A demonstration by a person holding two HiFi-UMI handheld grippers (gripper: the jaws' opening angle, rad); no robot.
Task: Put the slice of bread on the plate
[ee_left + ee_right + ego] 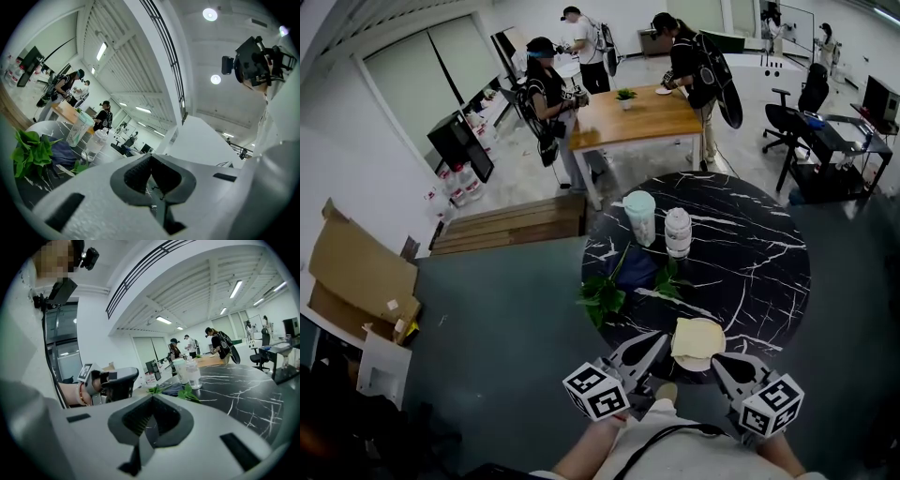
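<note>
We see the slice of bread [697, 339] by the near edge of the black table [750, 253]. Our left hand-held gripper [654, 345] and right hand-held gripper [722, 363] are both closed tight, holding nothing.

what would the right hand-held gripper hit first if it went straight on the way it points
Probably the slice of bread, just ahead of the shut right hand-held gripper in the head view; height is unclear.

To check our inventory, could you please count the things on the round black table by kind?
Cup: 1
Bottle: 1
Bread slice: 1
Plate: 1
Bunch of leaves: 1
Blue cloth: 1
Total: 6
</note>
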